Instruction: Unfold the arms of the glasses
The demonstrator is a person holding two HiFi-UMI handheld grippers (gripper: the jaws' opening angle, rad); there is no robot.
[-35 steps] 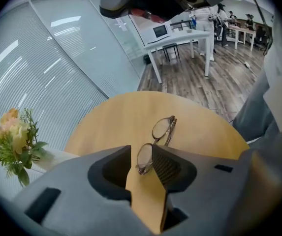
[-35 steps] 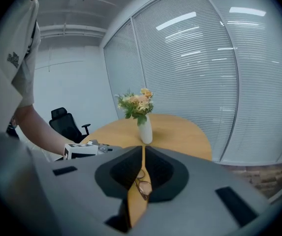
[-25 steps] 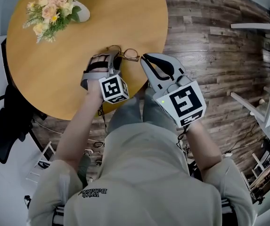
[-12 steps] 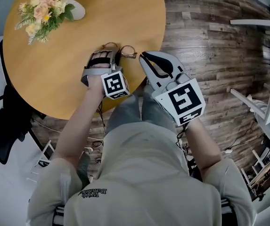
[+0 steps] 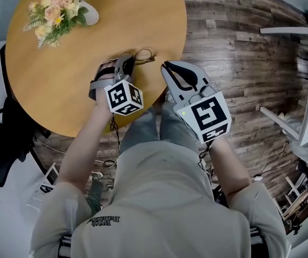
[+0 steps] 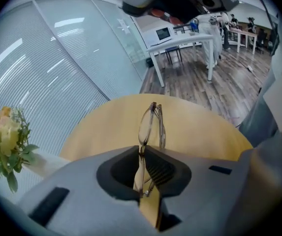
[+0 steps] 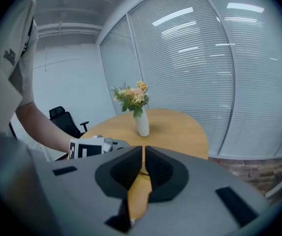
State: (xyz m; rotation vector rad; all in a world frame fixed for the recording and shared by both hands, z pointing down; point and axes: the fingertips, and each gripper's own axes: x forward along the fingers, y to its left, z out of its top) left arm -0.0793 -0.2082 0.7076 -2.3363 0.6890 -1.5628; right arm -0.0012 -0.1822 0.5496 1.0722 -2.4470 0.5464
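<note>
Jaws of our left claw (image 6: 141, 149) have just been closing, and they now pinch the glasses (image 6: 147, 124) between their tips. In the left gripper view the frame stands on edge. The pads press near its bridge, with one lens rising past the tips and the other sitting back in the hollow between the jaws. Two thin rims run close side by side there, so the arms look folded against the front, though we cannot be sure.

From the head view we see the left claw (image 5: 128, 58) over the near part of the round wooden bench (image 5: 116, 15), with the glasses (image 5: 144, 54) sticking out of it towards our right claw (image 5: 165, 65). We cannot tell whether the glasses touch the bench. The right claw is clenched on nothing. In its own view the tips (image 7: 143, 149) stand together with only a slit between them. It hangs just beside the glasses, at the bench's edge, without touching them.

Further out, a white vase (image 5: 89, 13) of flowers (image 5: 57, 7) stands on the far side of the bench, well apart from both claws. Past the bench lie a plank floor (image 5: 240, 52), a black office chair (image 7: 64, 119) and a white desk (image 6: 180, 41).
</note>
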